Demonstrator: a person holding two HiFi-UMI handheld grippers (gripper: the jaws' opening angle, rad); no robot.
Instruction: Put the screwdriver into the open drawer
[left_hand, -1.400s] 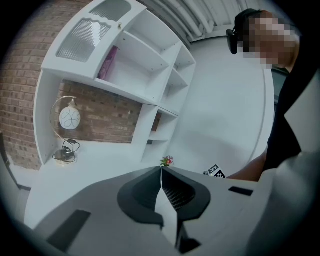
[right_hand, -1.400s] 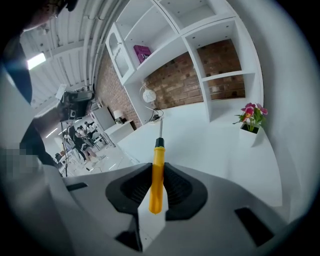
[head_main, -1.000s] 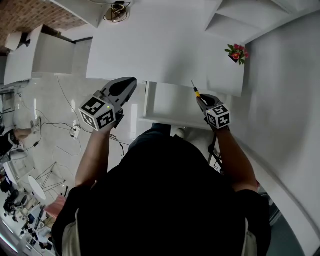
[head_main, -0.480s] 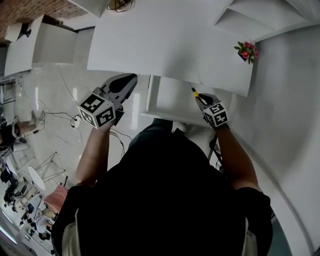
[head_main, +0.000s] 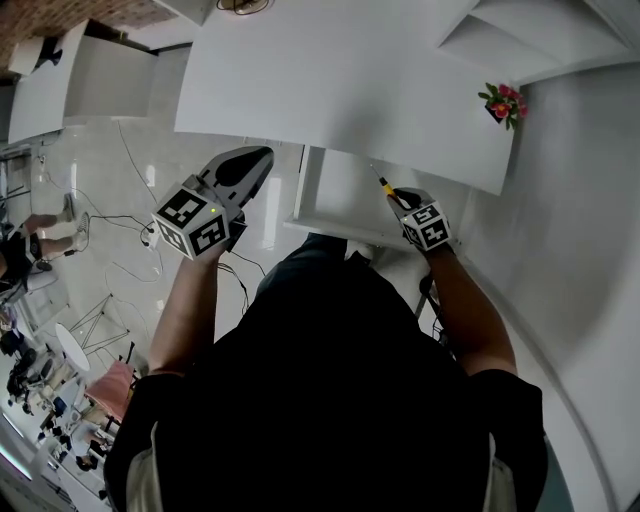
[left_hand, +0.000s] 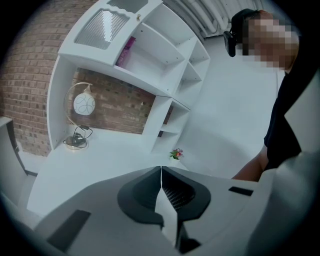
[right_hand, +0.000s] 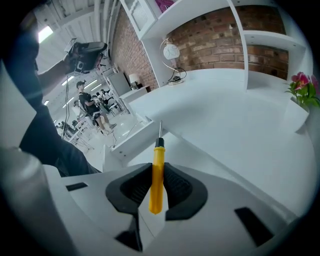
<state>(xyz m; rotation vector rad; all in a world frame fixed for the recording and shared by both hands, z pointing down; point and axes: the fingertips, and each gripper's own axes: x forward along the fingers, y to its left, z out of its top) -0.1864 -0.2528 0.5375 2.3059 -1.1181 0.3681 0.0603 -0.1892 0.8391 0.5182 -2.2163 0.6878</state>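
Screwdriver (right_hand: 157, 176), yellow-handled with black collar, clamped in right gripper (right_hand: 157, 189).

Bright, even, diffuse light throughout; shadows faint. Head view: flat white desk top (head_main: 340, 80) near blown out; glossy pale floor tiles (head_main: 110, 200) carry glare patches beyond its left edge; person's black top (head_main: 330, 400) underexposed, no detail. Both gripper views: strong fisheye, black vignetted corners, white shelving (left_hand: 150, 60) bowed. Yellow-handled screwdriver (right_hand: 157, 175) sharp; the distance behind it soft.
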